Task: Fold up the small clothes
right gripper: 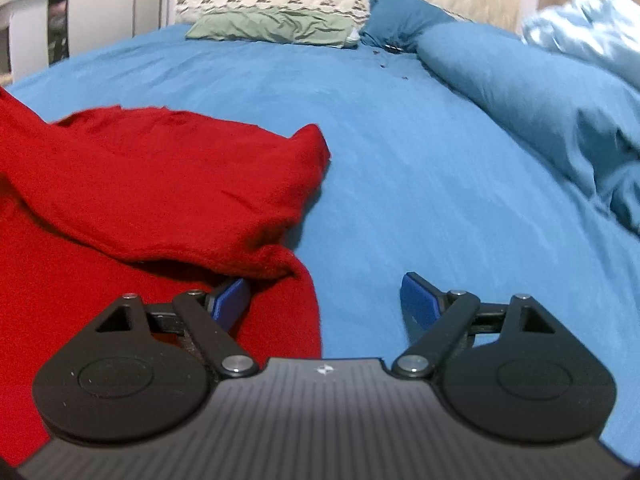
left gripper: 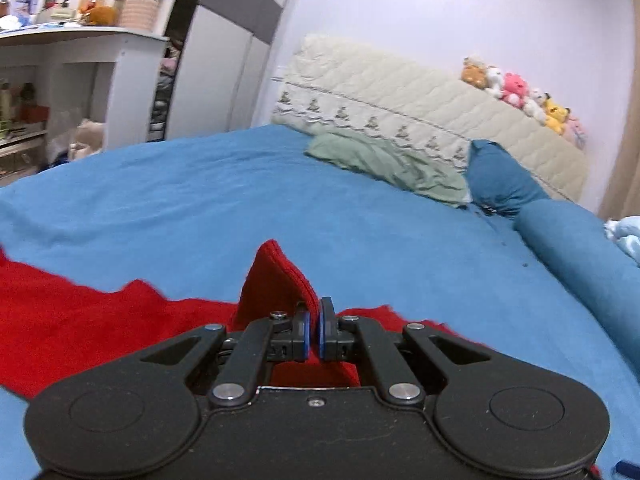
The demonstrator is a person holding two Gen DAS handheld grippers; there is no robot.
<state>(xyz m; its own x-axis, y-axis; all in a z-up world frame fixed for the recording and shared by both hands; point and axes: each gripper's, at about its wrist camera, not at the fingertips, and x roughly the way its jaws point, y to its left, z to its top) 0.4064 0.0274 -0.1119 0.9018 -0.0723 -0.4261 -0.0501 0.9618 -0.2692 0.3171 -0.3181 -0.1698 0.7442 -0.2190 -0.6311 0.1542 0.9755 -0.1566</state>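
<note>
A red knit garment (left gripper: pixel 80 320) lies on the blue bedspread (left gripper: pixel 240 200). My left gripper (left gripper: pixel 314 330) is shut on a fold of the red garment, which sticks up as a peak (left gripper: pixel 276 280) just ahead of the fingers. In the right wrist view the red garment (right gripper: pixel 160 192) lies bunched at the left, with a folded-over flap on top. My right gripper (right gripper: pixel 326 300) is open; its left finger (right gripper: pixel 232 300) sits under the edge of the flap, its right finger (right gripper: pixel 418 300) is over bare bedspread (right gripper: pixel 400 160).
A green pillow (left gripper: pixel 384 160), a quilted cream headboard cover (left gripper: pixel 420 112) and a dark blue bolster (left gripper: pixel 580 256) lie at the far side. Plush toys (left gripper: pixel 520 92) line the headboard. A white shelf unit (left gripper: pixel 80 80) stands at left. Light blue bedding (right gripper: pixel 588 28) is heaped at right.
</note>
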